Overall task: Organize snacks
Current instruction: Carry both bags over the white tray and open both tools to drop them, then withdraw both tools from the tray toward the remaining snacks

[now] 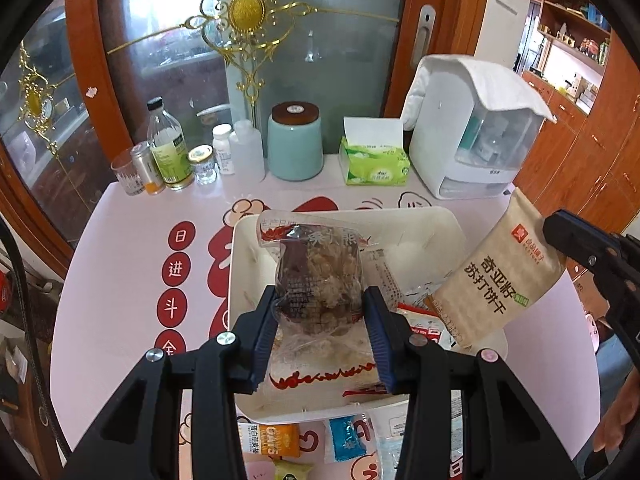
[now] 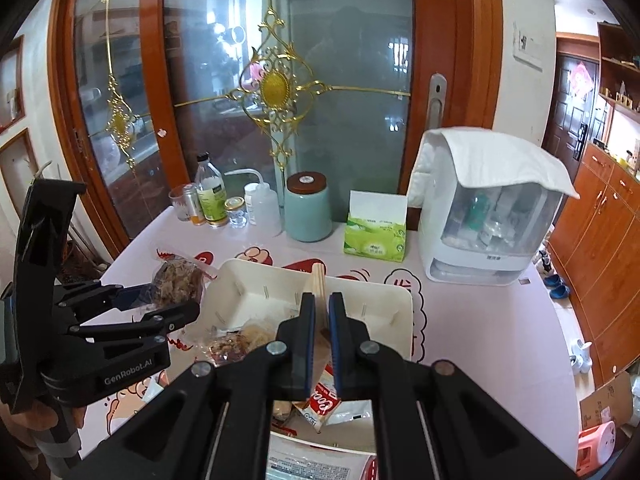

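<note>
orange oat packet (image 1: 269, 441): partly behind left gripper (image 1: 320, 320) | tray (image 1: 240, 264): front hidden

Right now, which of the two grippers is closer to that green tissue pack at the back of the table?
Right, though only slightly. The right gripper, shut on a cracker packet, is over the white tray just before the green tissue pack; the left gripper is farther left, holding a clear-wrapped snack.

A tray (image 1: 248, 240) sits mid-table (image 1: 120, 280), with packets (image 2: 236, 340) in it. Behind it, along the door (image 1: 320, 60), stand from left to right a glass (image 1: 127, 178), a can (image 1: 146, 166), bottles (image 1: 168, 152), a jar (image 1: 295, 142), a tissue pack (image 1: 374, 160) and a dispenser (image 1: 472, 132). Before the tray lie small packets (image 1: 276, 440). Above the tray the left gripper (image 1: 320, 320) holds a bag (image 1: 320, 272); right of it, the right gripper (image 2: 322, 344) holds a pouch (image 1: 496, 272).
</note>
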`<state>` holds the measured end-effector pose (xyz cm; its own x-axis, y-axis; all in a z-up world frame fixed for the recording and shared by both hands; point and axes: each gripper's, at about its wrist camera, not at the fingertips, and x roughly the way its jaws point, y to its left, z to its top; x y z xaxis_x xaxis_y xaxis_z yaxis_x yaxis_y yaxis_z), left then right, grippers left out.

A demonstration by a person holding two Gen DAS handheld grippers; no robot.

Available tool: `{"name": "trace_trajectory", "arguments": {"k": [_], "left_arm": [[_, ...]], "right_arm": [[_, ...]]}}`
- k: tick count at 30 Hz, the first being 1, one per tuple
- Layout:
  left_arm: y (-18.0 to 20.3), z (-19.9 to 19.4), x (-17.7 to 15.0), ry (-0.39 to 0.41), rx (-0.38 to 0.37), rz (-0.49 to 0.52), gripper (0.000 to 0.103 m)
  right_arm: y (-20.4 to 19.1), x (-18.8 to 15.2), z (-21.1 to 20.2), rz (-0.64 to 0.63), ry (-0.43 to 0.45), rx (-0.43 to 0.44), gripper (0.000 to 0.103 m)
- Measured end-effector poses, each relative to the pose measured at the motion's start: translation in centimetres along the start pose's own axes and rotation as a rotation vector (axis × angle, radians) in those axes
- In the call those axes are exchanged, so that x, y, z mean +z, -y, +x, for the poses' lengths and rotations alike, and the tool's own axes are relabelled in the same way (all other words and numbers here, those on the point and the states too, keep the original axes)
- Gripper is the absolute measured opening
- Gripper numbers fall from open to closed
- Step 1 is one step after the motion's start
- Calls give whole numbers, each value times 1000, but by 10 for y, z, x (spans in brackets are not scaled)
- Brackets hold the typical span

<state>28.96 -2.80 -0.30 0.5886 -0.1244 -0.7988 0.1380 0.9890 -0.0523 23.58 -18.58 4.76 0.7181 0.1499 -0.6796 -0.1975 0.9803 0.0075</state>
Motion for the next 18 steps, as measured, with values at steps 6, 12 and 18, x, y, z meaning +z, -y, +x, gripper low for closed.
{"name": "trace_trajectory", "arguments": {"k": [6, 12, 18], "left_arm": [[4, 19, -2, -29, 6, 8, 41], [10, 33, -4, -64, 6, 33, 42], [15, 34, -3, -49, 15, 32, 93]], "right_arm": [[6, -1, 17, 20, -23, -18, 7], [7, -3, 36, 31, -55, -27, 7], [13, -7, 54, 73, -113, -24, 8]]}}
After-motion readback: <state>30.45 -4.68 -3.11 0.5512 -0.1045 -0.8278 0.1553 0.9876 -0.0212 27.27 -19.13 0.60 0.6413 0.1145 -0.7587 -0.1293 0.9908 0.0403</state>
